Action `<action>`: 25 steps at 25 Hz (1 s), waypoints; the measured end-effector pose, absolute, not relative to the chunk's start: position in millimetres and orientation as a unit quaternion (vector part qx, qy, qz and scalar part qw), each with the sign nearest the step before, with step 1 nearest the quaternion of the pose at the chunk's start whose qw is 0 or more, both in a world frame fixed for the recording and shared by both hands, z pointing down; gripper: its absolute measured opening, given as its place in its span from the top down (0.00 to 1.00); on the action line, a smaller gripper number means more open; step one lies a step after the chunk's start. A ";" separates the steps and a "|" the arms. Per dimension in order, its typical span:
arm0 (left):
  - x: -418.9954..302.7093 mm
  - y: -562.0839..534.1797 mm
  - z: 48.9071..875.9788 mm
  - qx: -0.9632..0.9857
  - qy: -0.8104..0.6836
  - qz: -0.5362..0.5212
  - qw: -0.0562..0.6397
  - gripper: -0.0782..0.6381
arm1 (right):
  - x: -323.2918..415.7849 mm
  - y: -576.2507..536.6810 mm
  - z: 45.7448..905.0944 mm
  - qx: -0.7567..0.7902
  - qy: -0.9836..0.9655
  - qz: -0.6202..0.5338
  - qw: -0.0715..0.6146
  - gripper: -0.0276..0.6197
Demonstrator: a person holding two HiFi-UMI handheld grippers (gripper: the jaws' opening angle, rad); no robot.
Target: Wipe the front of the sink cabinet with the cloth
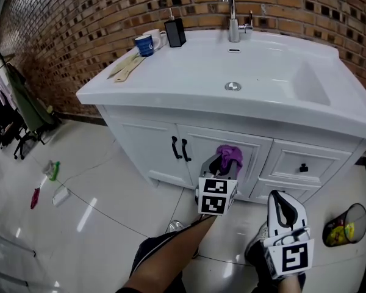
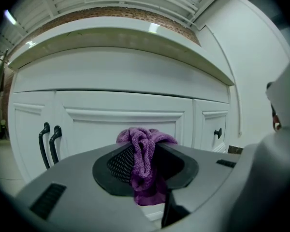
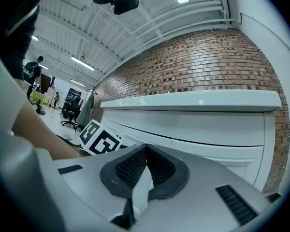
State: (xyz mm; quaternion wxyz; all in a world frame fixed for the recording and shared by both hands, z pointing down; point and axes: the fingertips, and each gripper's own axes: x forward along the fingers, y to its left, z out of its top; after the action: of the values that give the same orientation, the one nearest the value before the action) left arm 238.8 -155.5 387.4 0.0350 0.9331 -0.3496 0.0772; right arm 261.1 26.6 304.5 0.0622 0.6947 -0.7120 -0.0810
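Purple cloth (image 2: 145,170) is clamped in the left tool (image 2: 146,145), bunched up and sticking out past the tips. It sits right in front of the sink cabinet's (image 1: 147,146) middle door, just right of the two black handles (image 1: 180,148). Can't tell if it touches the door. Right tool (image 3: 144,153) is closed with nothing in it, low before the cabinet's drawer side. No readable text: the white mark on the blue mug (image 1: 144,44) on the cabinet's tabletop is illegible.

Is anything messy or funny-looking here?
A little. Three small things, a green one, a pink one and a white one, lie scattered on the floor left of the sink cabinet. I can't tell what they are. The cabinet itself looks undamaged.
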 end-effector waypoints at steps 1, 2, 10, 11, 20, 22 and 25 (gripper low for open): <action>239.2 -155.1 391.0 0.933 -0.350 0.077 0.034 0.76 | 261.8 25.3 307.3 0.695 -0.712 -0.078 0.064 0.95; 239.6 -154.8 394.5 0.933 -0.350 0.077 0.033 0.76 | 262.3 23.6 310.2 0.695 -0.712 -0.075 0.066 0.95; 239.5 -153.6 431.4 0.935 -0.339 0.097 0.035 0.76 | 259.2 8.1 334.8 0.689 -0.719 -0.056 0.076 0.95; 239.3 -153.7 437.6 0.935 -0.338 0.102 0.037 0.76 | 259.0 6.3 337.4 0.688 -0.720 -0.054 0.077 0.95; 237.8 -153.8 496.3 0.933 -0.324 0.147 0.061 0.76 | 262.8 -10.9 364.5 0.685 -0.723 -0.030 0.087 0.95; 236.1 -154.1 513.7 0.930 -0.322 0.162 0.072 0.76 | 262.7 -14.5 372.0 0.683 -0.725 -0.024 0.088 0.95; 235.5 -154.1 538.0 0.926 -0.320 0.180 0.087 0.76 | 265.4 -18.0 383.4 0.682 -0.726 -0.012 0.089 0.95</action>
State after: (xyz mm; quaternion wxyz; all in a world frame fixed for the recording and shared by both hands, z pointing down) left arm 235.5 -154.1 538.0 0.0872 0.9260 -0.3200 0.1803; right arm 265.4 -18.0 383.4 0.0886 0.6818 -0.7261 -0.0117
